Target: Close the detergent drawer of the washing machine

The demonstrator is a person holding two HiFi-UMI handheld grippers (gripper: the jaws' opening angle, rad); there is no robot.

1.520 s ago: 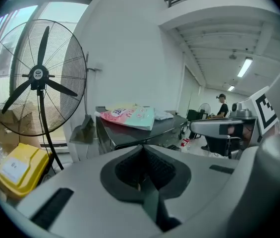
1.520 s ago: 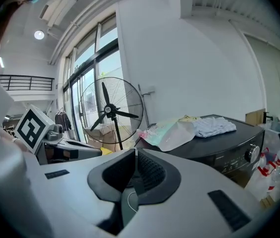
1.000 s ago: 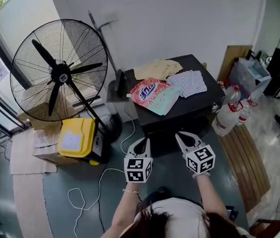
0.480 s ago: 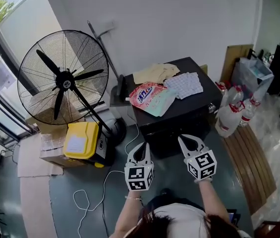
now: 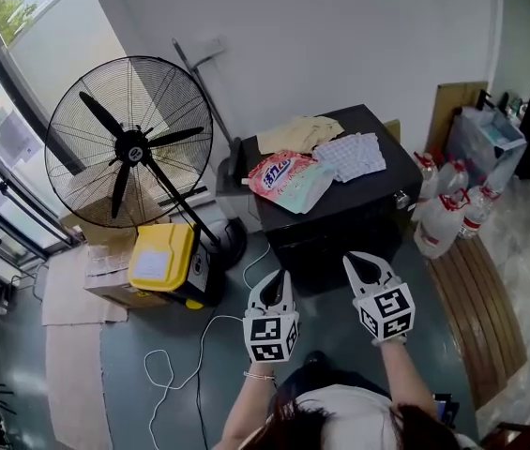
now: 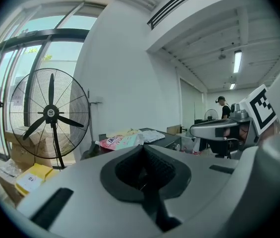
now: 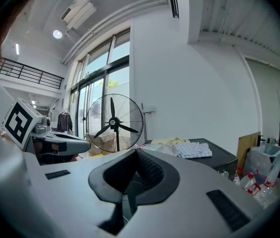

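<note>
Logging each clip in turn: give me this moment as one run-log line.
left gripper: shut, empty | right gripper: shut, empty | both short of black machine | detergent drawer: not visible

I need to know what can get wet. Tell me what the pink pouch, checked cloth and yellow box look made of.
Pink pouch: probably flexible plastic film, glossy, printed and crumpled.
Checked cloth: soft fabric, matte, lying in folds.
Yellow box: likely hard moulded plastic, smooth, slight sheen.

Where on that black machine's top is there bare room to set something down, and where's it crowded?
Bare: the front right strip of the machine's top, in front of the checked cloth and right of the detergent pouch. Crowded: the rear left, with pouch, checked cloth and beige cloth.
</note>
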